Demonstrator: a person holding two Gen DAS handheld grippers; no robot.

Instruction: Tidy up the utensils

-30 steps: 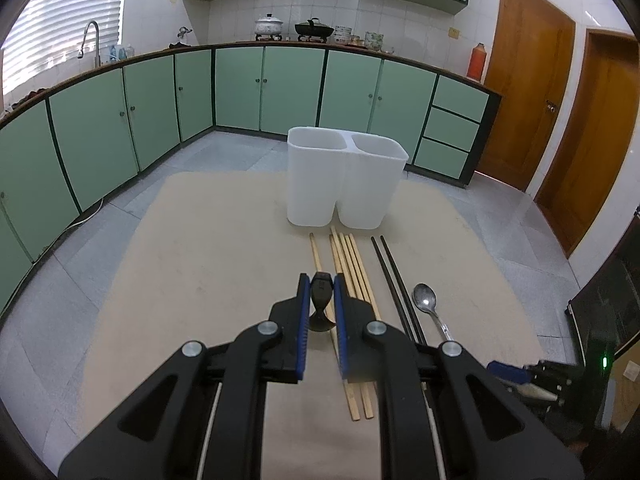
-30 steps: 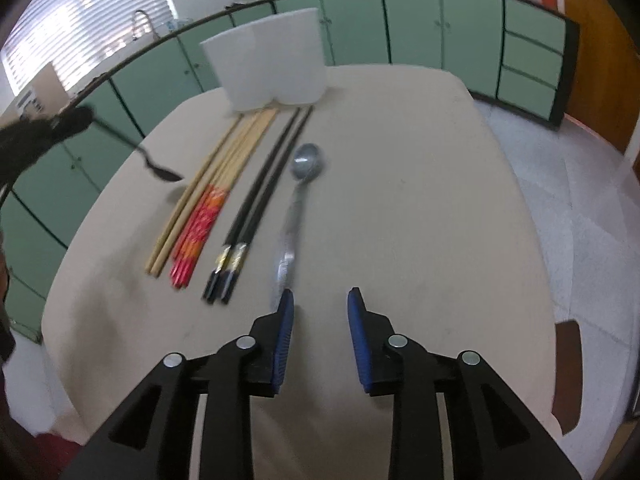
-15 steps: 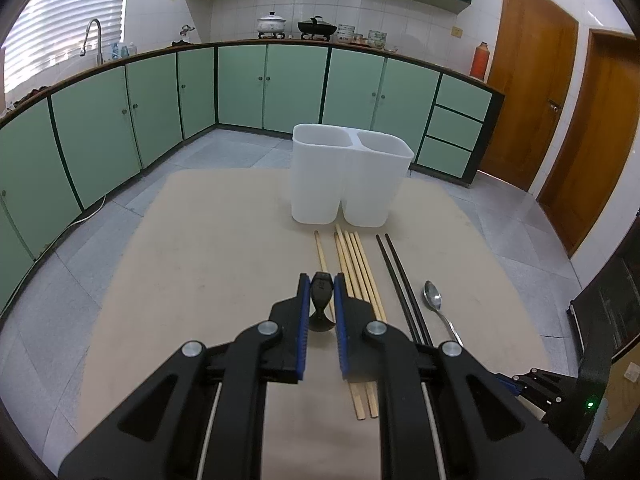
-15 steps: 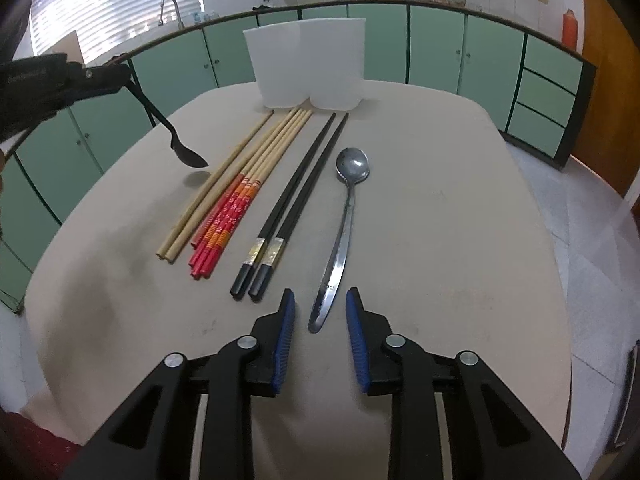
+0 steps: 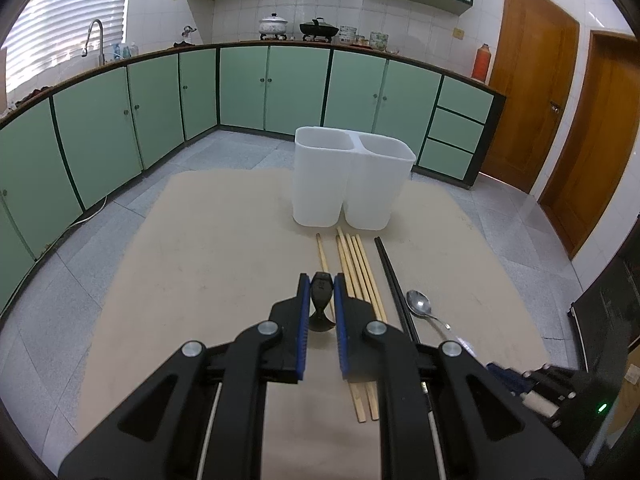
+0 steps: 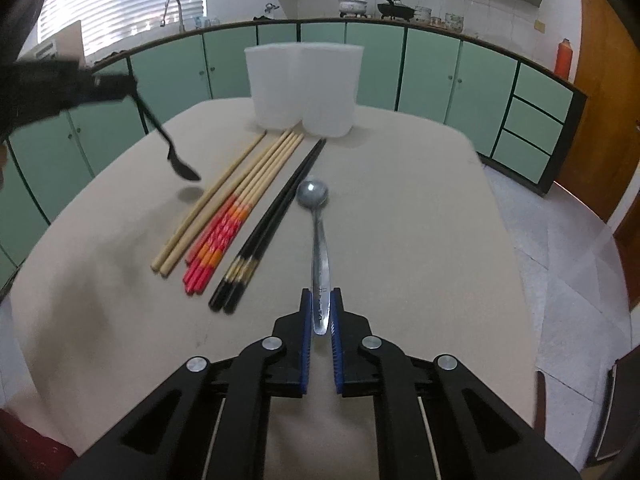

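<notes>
**Both jaws closed on spoons; chopsticks in a row on the counter**

Left wrist view. The left gripper [image 5: 321, 280] has its jaws closed on the handle of a black spoon [image 5: 321, 303]; the bowl hangs down between the blue pads, above the counter [image 5: 208, 264]. A white two-compartment holder [image 5: 352, 180] stands upright near the far edge of the counter. In front of it, running toward the near edge, lie wooden chopsticks [image 5: 356, 264], then black chopsticks [image 5: 394, 280] to their right, then a metal spoon [image 5: 419, 303] with its bowl toward the holder. The right gripper [image 5: 520, 376] shows only partly at the lower right, close to the metal spoon's handle; the jaw state cannot be read from here.

Right wrist view. The right gripper [image 6: 320, 300] has its jaws closed on the handle end of the metal spoon [image 6: 318, 232], which lies flat on the counter [image 6: 420, 220], bowl pointing at the holder [image 6: 304, 84]. To the left, side by side: black chopsticks [image 6: 272, 220], red-ended wooden chopsticks [image 6: 236, 220], plain wooden chopsticks [image 6: 208, 204]. The left gripper [image 6: 116, 84] enters from the left edge, blurred, holding the black spoon [image 6: 168, 144] tilted bowl-down, clear of the counter, with a shadow beneath it.
</notes>
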